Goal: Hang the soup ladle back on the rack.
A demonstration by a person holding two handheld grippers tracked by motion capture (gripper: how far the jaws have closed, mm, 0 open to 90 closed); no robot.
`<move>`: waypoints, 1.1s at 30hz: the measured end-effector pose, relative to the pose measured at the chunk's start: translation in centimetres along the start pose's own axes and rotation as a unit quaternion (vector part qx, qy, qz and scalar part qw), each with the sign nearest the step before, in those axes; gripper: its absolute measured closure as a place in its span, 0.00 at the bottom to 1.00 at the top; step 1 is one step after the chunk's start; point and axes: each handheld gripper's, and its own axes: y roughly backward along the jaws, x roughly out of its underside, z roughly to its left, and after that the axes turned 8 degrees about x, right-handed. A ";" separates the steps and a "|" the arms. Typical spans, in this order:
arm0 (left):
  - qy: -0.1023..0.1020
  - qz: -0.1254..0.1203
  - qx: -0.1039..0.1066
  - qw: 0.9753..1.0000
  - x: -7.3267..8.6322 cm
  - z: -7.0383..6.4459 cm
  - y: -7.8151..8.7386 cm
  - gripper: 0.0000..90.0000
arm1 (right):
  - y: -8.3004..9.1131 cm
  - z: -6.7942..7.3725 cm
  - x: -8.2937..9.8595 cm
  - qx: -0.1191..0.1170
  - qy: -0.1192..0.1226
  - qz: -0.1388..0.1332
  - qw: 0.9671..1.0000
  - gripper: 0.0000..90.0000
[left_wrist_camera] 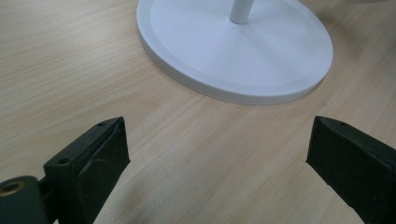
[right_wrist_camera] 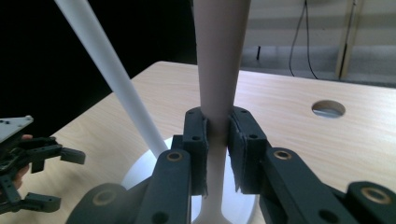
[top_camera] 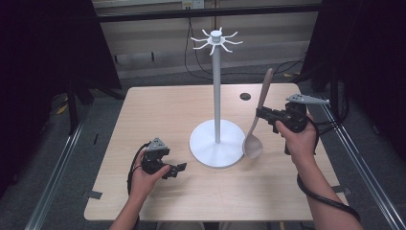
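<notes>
- So the right gripper (top_camera: pixel 262 114) is clamped on the beige spoon's (top_camera: pixel 254 135) handle, bowl hanging beside the white hook stand's (top_camera: pixel 217 142) base.
- Left gripper (top_camera: pixel 178 169) near the table's (top_camera: pixel 158 110) front edge, jaws wide apart; its own view has the base's rim (left_wrist_camera: pixel 243 95) up close.

The left claw (top_camera: pixel 178 170) is held low by the left hand (top_camera: pixel 146 177) near the front of the table (top_camera: pixel 158 110), its jaws spread wide apart with nothing between them. The right claw (top_camera: pixel 262 115) is raised in the right hand (top_camera: pixel 299 136), pointed leftward, its jaws closed tight on the handle of a spoon (top_camera: pixel 256 127).
</notes>
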 end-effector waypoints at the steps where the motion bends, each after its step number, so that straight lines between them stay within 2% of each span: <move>1: 0.000 0.000 0.000 1.000 0.0 0.0 0.0 0.06 | 0.1 0.1 0.0 -0.004 0.000 -0.006 1.000 0.87; 7: 0.001 -0.001 0.000 1.000 0.0 -0.1 0.0 0.06 | 0.5 0.4 -0.4 -0.031 0.001 -0.031 0.999 0.87; 10: 0.000 -0.001 0.000 1.000 0.0 -0.1 -0.1 0.06 | 0.7 0.9 -0.8 -0.034 0.015 -0.033 0.999 0.87; 17: -0.001 0.001 0.000 1.000 0.0 -0.1 0.0 0.06 | 0.9 1.4 -1.3 -0.043 0.030 -0.043 0.998 0.87; 23: -0.001 0.001 -0.001 1.000 0.0 0.0 -0.1 0.06 | 0.9 1.9 -1.9 -0.053 0.042 -0.047 0.997 0.87; 28: -0.002 0.002 0.000 1.000 0.0 0.0 0.0 0.06 | 0.8 2.4 -2.4 -0.054 0.055 -0.038 0.996 0.87; 33: 0.002 0.001 0.001 1.000 0.0 0.0 -0.1 0.06 | 0.8 3.0 -3.1 -0.065 0.066 -0.034 0.995 0.87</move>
